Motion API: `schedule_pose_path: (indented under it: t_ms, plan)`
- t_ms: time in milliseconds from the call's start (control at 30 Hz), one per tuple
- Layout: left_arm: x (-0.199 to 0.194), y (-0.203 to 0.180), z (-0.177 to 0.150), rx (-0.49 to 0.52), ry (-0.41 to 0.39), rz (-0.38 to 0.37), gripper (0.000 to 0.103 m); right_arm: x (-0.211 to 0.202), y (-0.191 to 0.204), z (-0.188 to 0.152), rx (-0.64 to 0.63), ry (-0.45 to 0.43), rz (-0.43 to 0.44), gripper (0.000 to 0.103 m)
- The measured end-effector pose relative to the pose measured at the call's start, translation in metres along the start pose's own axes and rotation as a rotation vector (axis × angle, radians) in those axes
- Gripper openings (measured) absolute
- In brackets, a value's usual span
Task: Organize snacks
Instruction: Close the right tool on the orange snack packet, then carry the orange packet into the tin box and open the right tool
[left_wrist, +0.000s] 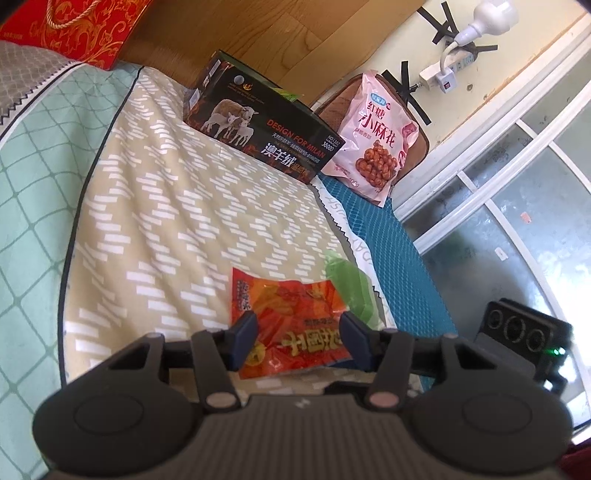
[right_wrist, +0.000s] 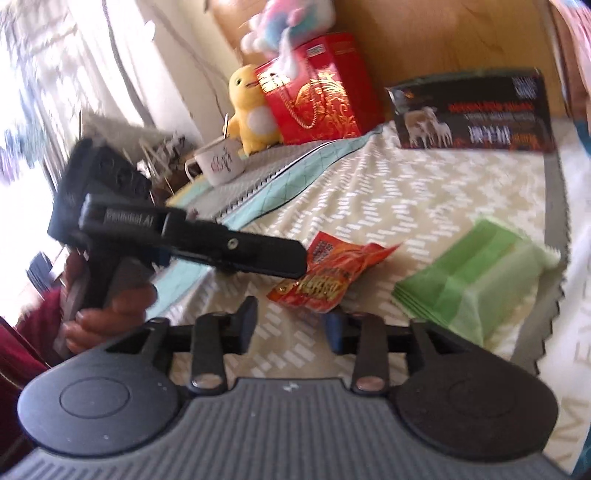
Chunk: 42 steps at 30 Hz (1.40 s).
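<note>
We see our left gripper (left_wrist: 298, 338) spread wide, its two dark-blue fingers (left_wrist: 243, 338) straddling the crinkled red-orange plastic snack packet (left_wrist: 295, 325) that lies flat on the bed's beige quilt with white dashes (left_wrist: 177, 206); from the left wrist view we cannot tell whether the pads touch the packet. Just beside the packet, at 2 o'clock from it, lies a folded translucent green plastic bag (left_wrist: 347, 280). Farther up the bed, at 12 o'clock, a black cardboard box printed with sheep (left_wrist: 258, 122) stands on the quilt, and at 1 o'clock a pink bag of fried twist snacks (left_wrist: 380, 136) leans upright near the cream wall, on a blue mesh mat (left_wrist: 388, 236). A red gift bag with gold scrolls (left_wrist: 74, 26) sits at 11 o'clock.

In the blurred right wrist view our right gripper (right_wrist: 291, 325) hangs released and holds nothing, just short of the same packet (right_wrist: 325, 277), with the green bag (right_wrist: 476, 273) at 2 o'clock. The left gripper (right_wrist: 295, 258) reaches in from 9 o'clock over the packet's edge. At 11 o'clock stand a white enamel mug (right_wrist: 218, 162) and a yellow plush toy (right_wrist: 251, 110)
</note>
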<state>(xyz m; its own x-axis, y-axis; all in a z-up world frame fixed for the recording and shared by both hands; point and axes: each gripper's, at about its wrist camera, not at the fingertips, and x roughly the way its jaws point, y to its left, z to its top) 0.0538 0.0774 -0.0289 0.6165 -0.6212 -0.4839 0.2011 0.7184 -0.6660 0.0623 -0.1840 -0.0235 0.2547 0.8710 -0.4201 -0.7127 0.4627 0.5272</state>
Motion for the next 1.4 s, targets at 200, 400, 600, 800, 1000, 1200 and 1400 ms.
schedule_pose_path:
  t_ms: [200,400,600,800,1000,1200,1400]
  plan:
    - [0.000,0.004,0.001,-0.024,-0.001,-0.021,0.050,-0.004,-0.018,0.000,0.148,-0.025,0.047,0.050]
    - [0.000,0.008,0.002,-0.042,-0.006,-0.031,0.050,-0.001,-0.021,0.002,0.208,-0.038,0.049,0.049]
    - [-0.001,0.010,0.002,-0.053,-0.006,-0.035,0.051,0.001,-0.026,0.002,0.248,-0.043,0.030,0.035]
    - [-0.001,0.010,0.003,-0.057,-0.007,-0.035,0.052,0.003,-0.036,0.002,0.331,-0.049,0.017,0.020]
    - [-0.013,0.017,0.006,-0.094,-0.043,-0.026,0.057,-0.005,-0.045,0.001,0.429,-0.077,0.067,0.016]
    - [-0.020,0.020,0.004,-0.122,-0.057,-0.095,0.078,-0.017,-0.054,0.003,0.541,-0.141,0.176,0.016]
    - [-0.014,0.014,0.002,-0.158,-0.041,-0.199,0.063,-0.010,-0.054,0.005,0.618,-0.143,0.307,0.016]
